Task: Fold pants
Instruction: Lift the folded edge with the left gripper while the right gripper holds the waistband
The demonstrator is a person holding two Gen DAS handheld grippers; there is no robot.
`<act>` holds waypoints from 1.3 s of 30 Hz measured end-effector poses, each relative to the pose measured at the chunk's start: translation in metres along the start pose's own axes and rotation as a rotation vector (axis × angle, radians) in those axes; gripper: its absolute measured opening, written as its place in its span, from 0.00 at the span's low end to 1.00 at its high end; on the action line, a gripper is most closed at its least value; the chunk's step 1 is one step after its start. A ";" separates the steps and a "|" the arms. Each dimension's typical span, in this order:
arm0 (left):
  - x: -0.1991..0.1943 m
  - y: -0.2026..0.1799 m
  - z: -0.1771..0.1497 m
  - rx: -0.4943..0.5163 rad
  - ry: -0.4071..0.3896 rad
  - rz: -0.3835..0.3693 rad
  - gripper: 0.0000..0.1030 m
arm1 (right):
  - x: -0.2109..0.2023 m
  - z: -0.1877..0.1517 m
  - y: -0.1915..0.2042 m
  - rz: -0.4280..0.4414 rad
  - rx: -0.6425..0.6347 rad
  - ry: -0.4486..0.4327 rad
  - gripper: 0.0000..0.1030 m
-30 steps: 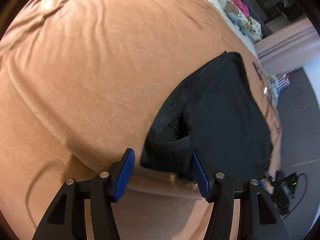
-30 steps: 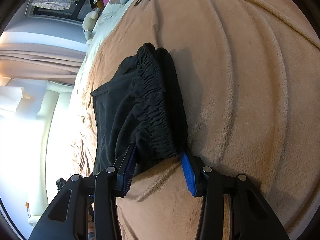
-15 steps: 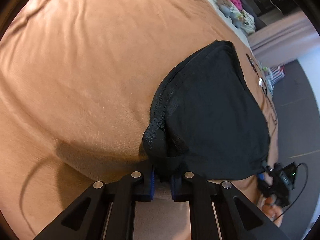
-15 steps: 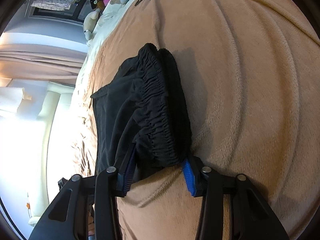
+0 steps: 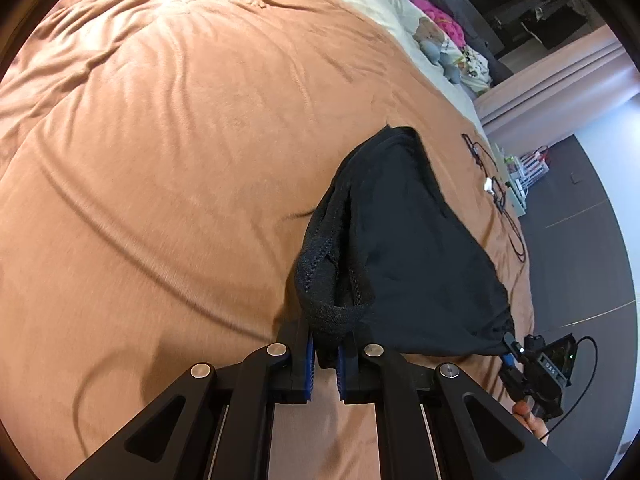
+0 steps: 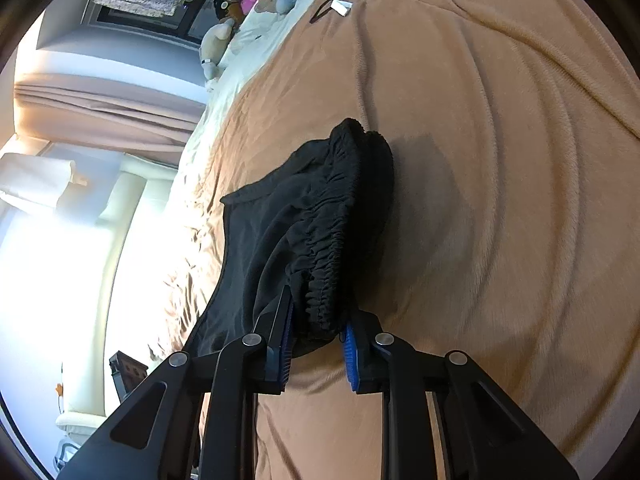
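Black pants [image 5: 404, 248] bunched on the tan blanket [image 5: 180, 160], toward its right edge in the left wrist view. Left gripper [image 5: 325, 354] clamped on a stitched hem at the near end, lifting it off the blanket. Right gripper [image 6: 318, 344] just been closing, blue pads pressing the gathered elastic waistband (cloth bulging between them). Cables [image 5: 496, 192] beyond, near the same edge.
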State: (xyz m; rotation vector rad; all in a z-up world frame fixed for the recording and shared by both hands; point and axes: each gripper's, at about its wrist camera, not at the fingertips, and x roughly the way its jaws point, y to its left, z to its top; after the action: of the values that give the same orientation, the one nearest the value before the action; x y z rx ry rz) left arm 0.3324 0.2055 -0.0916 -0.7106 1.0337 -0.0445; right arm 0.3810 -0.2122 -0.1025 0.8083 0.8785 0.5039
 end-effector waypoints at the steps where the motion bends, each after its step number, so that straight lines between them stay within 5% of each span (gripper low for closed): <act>1: -0.005 0.002 -0.004 -0.004 -0.002 -0.003 0.08 | -0.002 -0.005 0.001 -0.004 -0.005 0.006 0.18; 25: -0.096 0.042 -0.148 -0.133 -0.076 -0.065 0.08 | -0.053 -0.042 0.027 -0.065 -0.183 0.151 0.18; 39: -0.104 0.038 -0.200 -0.214 -0.089 -0.097 0.08 | -0.065 -0.030 0.036 -0.098 -0.292 0.241 0.18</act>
State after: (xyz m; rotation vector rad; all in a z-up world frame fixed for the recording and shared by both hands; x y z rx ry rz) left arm 0.1072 0.1688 -0.0954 -0.9491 0.9265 0.0139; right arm 0.3176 -0.2230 -0.0545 0.4415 1.0322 0.6348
